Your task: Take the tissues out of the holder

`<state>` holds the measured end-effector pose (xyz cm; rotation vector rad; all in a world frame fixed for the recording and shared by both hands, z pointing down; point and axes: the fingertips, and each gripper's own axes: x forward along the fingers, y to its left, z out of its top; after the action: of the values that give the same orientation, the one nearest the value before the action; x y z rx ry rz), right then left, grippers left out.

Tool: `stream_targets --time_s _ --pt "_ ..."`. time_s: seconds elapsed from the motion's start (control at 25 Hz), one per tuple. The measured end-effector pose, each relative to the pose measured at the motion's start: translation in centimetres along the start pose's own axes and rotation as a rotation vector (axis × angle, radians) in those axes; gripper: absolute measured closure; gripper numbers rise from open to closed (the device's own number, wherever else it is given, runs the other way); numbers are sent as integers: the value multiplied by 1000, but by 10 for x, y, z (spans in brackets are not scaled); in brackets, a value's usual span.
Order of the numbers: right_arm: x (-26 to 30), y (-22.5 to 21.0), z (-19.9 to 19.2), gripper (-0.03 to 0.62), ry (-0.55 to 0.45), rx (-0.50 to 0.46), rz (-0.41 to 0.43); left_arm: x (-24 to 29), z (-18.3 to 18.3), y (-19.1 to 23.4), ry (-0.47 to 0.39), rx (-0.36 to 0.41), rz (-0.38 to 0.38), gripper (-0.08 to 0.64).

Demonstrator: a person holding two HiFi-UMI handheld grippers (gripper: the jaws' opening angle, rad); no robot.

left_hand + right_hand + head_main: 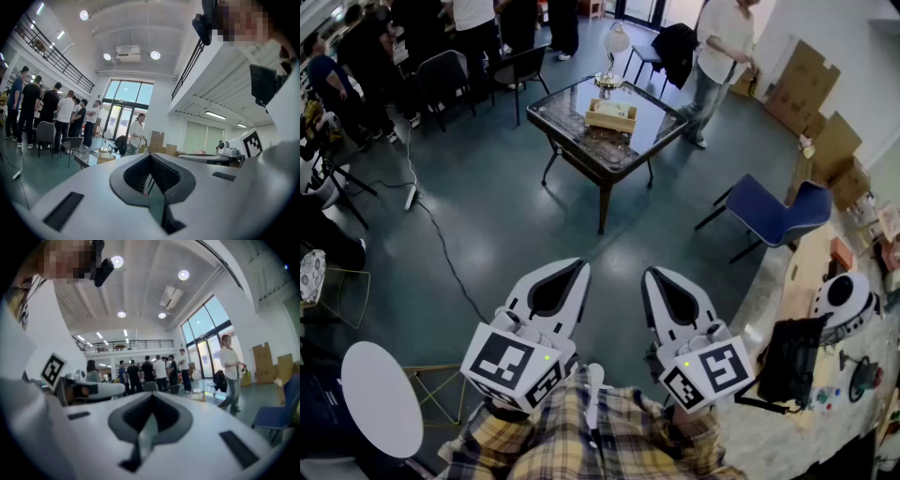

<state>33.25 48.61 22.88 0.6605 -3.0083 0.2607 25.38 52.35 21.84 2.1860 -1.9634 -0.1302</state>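
Now | left gripper (pixel 577 268): jaws together, empty | right gripper (pixel 651 275): likewise closed, empty | tissue holder (pixel 611 114): well ahead, on glass table (pixel 565 117)

The tissue holder (pixel 611 116) was coloured tan, the chair (pixel 772 212) blue, the floor (pixel 487 220) teal. The shirt (pixel 628 442) was checked yellow.

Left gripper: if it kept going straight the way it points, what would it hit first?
Nothing near: the way ahead of the left gripper looks free. Far off, the table lies roughly in line, though depth is unclear.
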Motion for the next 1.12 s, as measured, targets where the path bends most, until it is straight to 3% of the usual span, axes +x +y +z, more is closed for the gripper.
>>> stream_targets --time_s 0.6,1.12 --pt "0 2 -1 583 2 -12 7 3 -2 -5 10 6 -11 548" --pt "-12 3 -6 583 9 -3 51 -5 -9 -12 3 2 43 548"
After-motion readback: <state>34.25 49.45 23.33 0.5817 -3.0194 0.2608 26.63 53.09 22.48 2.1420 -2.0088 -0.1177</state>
